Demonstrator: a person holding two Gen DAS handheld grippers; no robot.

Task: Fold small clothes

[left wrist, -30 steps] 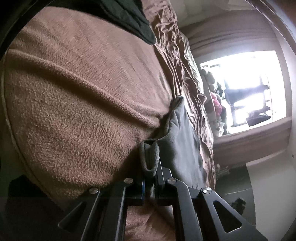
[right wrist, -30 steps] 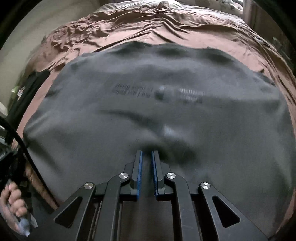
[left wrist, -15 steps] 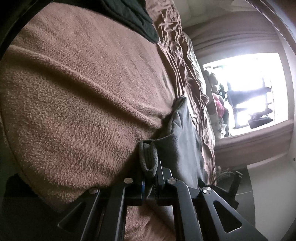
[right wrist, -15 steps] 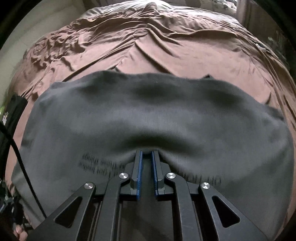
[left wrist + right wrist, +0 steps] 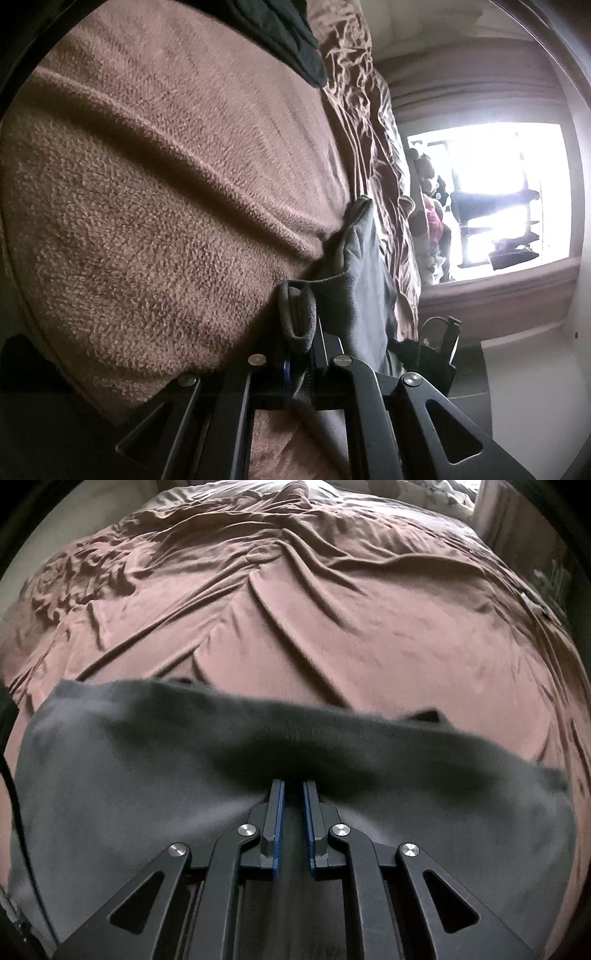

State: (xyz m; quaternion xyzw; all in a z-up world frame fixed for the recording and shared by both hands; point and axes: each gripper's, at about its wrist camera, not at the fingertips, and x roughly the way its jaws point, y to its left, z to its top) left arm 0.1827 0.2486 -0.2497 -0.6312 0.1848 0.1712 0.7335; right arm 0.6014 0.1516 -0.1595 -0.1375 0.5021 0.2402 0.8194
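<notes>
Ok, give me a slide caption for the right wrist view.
Right gripper shut on a grey garment, its folded edge lying across a wrinkled brown bedspread.

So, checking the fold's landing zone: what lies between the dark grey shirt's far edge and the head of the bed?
Only bare, wrinkled brown bedsheet beyond the dark grey shirt, per right wrist view.

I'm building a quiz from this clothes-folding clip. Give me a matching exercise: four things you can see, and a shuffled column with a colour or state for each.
Things:
1. left gripper
2. grey garment
3. bed cover
4. window

States:
A. brown and wrinkled
B. glaring bright
C. shut on a bunched fabric edge
D. spread over the near part of the bed

Pairs: 1-C, 2-D, 3-A, 4-B
</notes>
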